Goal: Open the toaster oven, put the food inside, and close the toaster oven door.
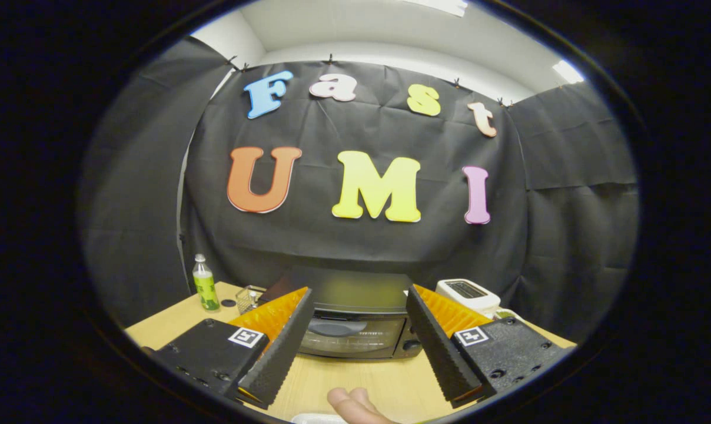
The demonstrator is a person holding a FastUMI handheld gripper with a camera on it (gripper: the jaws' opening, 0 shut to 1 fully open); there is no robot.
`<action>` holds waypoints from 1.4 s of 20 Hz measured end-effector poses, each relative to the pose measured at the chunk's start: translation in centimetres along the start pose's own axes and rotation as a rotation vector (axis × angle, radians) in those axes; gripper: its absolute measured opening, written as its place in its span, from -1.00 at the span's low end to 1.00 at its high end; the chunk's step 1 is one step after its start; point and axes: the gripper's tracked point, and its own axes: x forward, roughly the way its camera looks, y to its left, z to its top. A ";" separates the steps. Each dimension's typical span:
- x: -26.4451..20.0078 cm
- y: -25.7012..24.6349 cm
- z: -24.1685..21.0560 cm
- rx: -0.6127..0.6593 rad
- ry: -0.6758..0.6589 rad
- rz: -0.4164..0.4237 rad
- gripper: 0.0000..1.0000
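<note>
A black toaster oven (355, 318) stands on the wooden table (355, 377), its glass door shut, beyond my fingers and framed between them. My gripper (358, 347) is open, held above the table with nothing between the fingers. A person's hand (352, 405) rests on the table just below the fingers, beside the edge of something white (317, 418); I cannot tell what that is. The food itself cannot be made out.
A green bottle (205, 285) stands at the table's back left, with a small wire basket (248, 298) next to it. A white toaster (467, 293) sits right of the oven. The black cloth wall rises close behind.
</note>
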 end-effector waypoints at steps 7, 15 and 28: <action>-10.8 -0.2 7.3 0.114 0.004 0.044 1.00; -20.2 -1.5 12.7 0.111 -0.095 0.106 1.00; -26.2 -4.3 8.8 0.068 -0.134 0.116 1.00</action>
